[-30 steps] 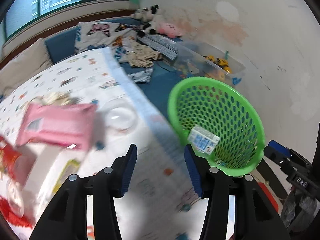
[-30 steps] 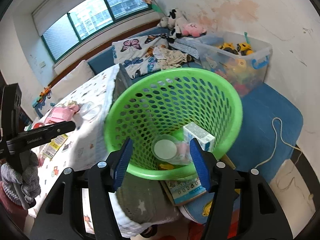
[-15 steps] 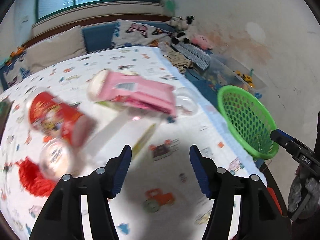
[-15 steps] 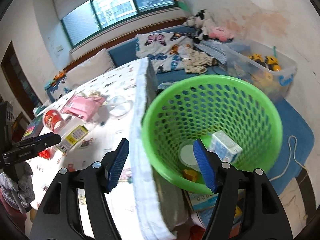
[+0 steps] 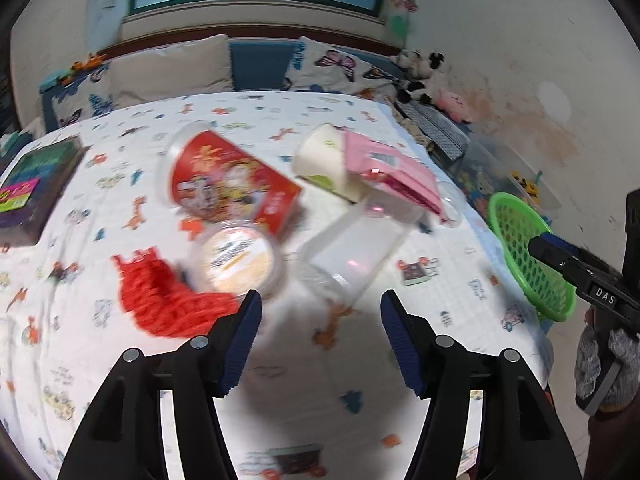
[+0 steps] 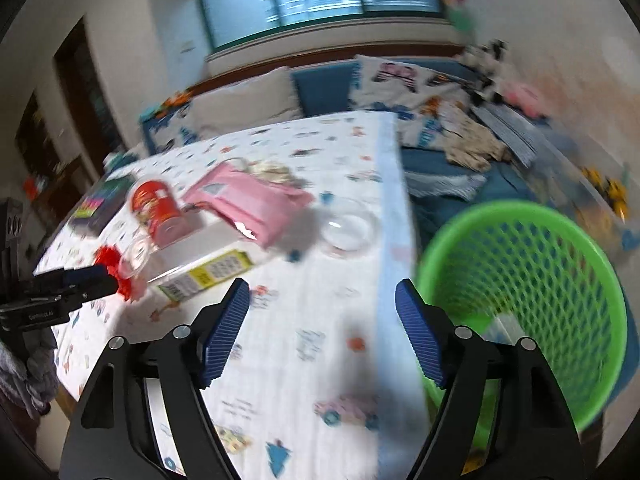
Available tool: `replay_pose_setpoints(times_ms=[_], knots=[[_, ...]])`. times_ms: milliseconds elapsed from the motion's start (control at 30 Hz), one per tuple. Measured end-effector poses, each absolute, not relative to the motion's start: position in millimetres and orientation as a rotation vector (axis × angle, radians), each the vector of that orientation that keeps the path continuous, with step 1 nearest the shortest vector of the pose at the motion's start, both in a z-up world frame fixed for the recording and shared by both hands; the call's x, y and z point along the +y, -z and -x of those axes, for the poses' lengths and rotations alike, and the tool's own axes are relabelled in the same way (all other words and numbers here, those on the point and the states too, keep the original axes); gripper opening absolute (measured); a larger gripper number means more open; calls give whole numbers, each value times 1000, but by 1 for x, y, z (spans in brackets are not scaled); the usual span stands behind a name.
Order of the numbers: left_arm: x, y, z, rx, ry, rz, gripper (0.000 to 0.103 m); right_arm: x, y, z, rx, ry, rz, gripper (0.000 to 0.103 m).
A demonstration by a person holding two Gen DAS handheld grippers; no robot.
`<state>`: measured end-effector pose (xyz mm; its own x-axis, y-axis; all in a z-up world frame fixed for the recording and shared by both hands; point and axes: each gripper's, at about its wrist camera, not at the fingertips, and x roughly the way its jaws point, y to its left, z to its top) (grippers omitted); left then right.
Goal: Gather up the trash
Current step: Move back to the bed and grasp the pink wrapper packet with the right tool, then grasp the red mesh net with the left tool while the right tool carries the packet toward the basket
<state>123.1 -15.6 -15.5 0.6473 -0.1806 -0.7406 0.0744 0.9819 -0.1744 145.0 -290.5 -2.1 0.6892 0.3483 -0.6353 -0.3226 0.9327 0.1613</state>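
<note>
Trash lies on a table with a patterned white cloth (image 5: 280, 380): a red printed cup (image 5: 228, 184) on its side, a clear lidded tub (image 5: 236, 260), a red net (image 5: 160, 300), a white carton (image 5: 352, 252), a pink packet (image 5: 392, 172) and a white cup (image 5: 324, 160). My left gripper (image 5: 320, 340) is open and empty just in front of the tub and carton. My right gripper (image 6: 322, 332) is open and empty over the table's right part, beside the green basket (image 6: 540, 280). The basket also shows in the left wrist view (image 5: 528, 256).
A dark box (image 5: 32, 184) lies at the table's left edge. A clear round lid (image 6: 348, 228) lies near the right table edge. A blue bench with cushions, clothes and plush toys (image 5: 420, 76) runs behind. A clear toy bin (image 6: 600, 188) stands by the wall.
Both grippers have swung left, away from the basket and toward the table. The trash pile now fills the left wrist view; the basket has slid to the right edge in both views.
</note>
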Motion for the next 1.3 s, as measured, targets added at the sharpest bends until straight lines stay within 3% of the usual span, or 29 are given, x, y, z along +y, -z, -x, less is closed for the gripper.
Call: replay_pose_setpoints(times_ms=[400,967,1100,1300], knots=[[46,19,-109,857,26,215,62,-195,-2,-191,716,-565,241,77],[94,41,-116,916,-48,329,71,-145,26,-268,850,-681,360,77],[100,46,-124,930,-37,382,71,-148,28,-272,858,-677,335,63],[102,52,-133,938,-30,442,71,-158,23,-271,840,-653,306,55]])
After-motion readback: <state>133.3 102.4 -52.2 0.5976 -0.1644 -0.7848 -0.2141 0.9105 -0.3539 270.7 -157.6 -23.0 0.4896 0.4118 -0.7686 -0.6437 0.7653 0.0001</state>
